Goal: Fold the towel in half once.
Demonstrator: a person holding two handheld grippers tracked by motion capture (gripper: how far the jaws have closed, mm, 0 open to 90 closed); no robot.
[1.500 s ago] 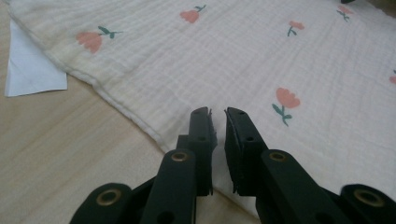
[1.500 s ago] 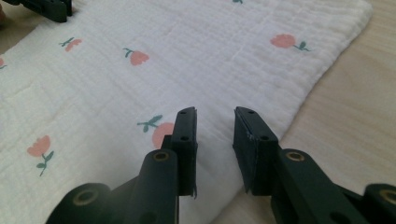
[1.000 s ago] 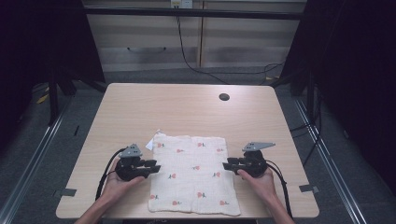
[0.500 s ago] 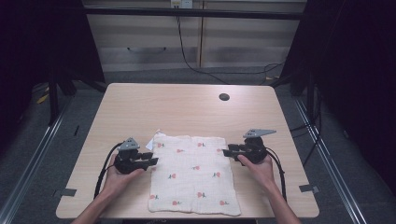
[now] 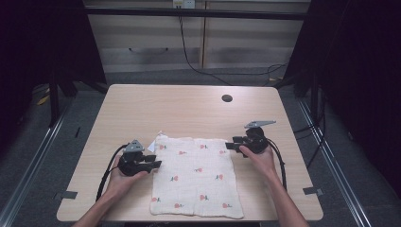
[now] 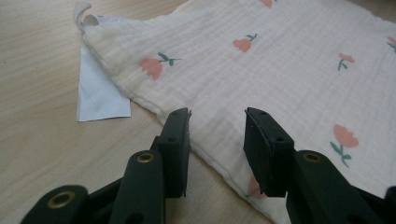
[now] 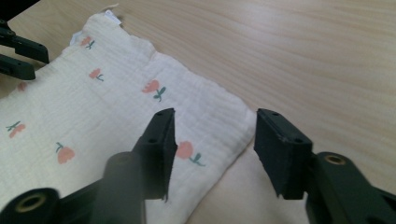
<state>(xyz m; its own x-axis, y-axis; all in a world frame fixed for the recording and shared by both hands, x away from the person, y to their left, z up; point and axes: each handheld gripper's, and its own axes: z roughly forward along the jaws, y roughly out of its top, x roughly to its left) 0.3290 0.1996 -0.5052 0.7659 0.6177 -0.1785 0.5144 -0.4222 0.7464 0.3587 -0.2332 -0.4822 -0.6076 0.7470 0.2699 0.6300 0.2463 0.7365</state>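
A cream cloth [image 5: 196, 177] printed with small pink flowers lies flat on the near half of a pale wooden table [image 5: 189, 111], between a person's two hands. The left gripper [image 5: 152, 165] sits low at the cloth's left edge, jaws apart with the hem running between them but not pinched. The right gripper [image 5: 230, 145] hovers at the far right corner of the cloth, and its jaws have just been opening, with the corner lying under the gap and nothing clamped. In the left gripper view a white care label [image 6: 100, 91] pokes out from under the far left corner. The risk, as I judge it, is that thin fabric lying flat on wood gives the pads [image 7: 161, 140] little to bite, so they may close on the tabletop or skim over the hem. If one side catches and the other misses, a lift would drag the cloth askew or bunch it.
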